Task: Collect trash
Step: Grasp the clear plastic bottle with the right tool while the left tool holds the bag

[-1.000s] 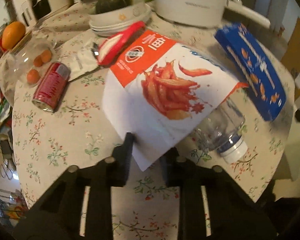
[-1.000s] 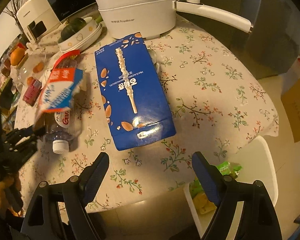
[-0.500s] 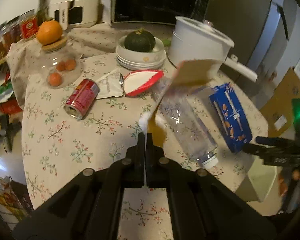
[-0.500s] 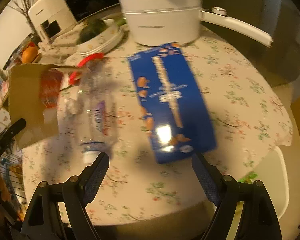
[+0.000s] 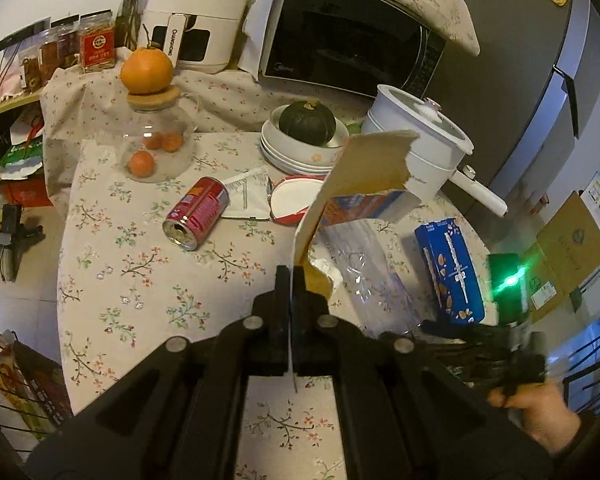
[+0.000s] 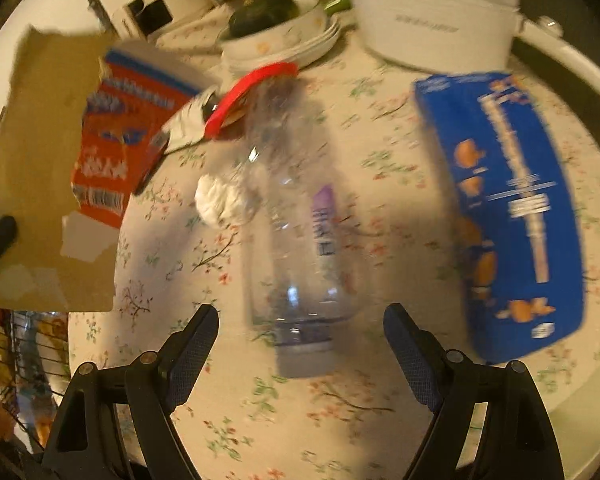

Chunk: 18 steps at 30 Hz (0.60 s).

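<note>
Glass jar (image 5: pixel 156 148) with small oranges (image 5: pixel 141 162) inside, cork-lidded.

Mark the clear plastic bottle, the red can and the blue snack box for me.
clear plastic bottle (image 6: pixel 300 240): right wrist view, middle of its body.
red can (image 5: pixel 198 212): left wrist view, its side wall.
blue snack box (image 5: pixel 450 272): left wrist view, centre of the printed top face.
</note>
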Tool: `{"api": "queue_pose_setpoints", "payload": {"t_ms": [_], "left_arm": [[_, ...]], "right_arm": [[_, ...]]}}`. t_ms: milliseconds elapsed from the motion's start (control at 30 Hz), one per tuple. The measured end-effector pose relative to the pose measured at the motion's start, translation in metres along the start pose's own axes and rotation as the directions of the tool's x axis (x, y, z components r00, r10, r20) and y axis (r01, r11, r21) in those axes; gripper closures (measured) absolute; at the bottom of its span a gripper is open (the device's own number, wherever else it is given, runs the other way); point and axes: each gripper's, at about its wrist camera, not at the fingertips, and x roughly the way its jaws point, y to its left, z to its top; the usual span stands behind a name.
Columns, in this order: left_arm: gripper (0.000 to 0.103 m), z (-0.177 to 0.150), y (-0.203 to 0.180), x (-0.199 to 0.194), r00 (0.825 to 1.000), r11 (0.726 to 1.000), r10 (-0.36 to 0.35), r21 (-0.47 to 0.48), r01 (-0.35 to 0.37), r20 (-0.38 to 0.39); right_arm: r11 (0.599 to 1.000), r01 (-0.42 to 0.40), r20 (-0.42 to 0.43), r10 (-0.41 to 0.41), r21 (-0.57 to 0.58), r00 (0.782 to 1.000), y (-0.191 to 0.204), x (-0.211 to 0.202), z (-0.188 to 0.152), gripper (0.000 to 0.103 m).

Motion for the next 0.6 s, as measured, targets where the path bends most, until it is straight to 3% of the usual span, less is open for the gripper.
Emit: {"api": "queue_pose_setpoints", "payload": {"t_ms": [67,167,333,600], "left_arm": [[0.102,-0.001,0.0,0.001,1.0,1.0,-0.001,-0.003,0.001,-0.003],[0.102,-0.001,-0.002,0.002,1.0,1.0,0.004,0.003,-0.004,-0.004],[0.102,-0.001,-0.003,0.0,1.0,1.0,0.001,0.005,-0.001,0.005],[0.102,-0.001,-0.011,-0.01,0.999,1.0,-0.022,0.011,0.021,0.031]], "right_arm": [[1.0,0.001,-0.015,0.0,0.014,1.0,-0.001,0.008,0.0,0.023],[0.999,-0.025,-0.035,0.027,0.038,0.999,-0.009,0.013,0.0,0.04],[0.999,-0.037,0.02,0.036,0.016,0.999,-0.011,-0.009,0.001,0.041],[0.995,-0.071,0.171,0.083,-0.077,0.982,-0.006,-0.093,-0.013,0.041]]}}
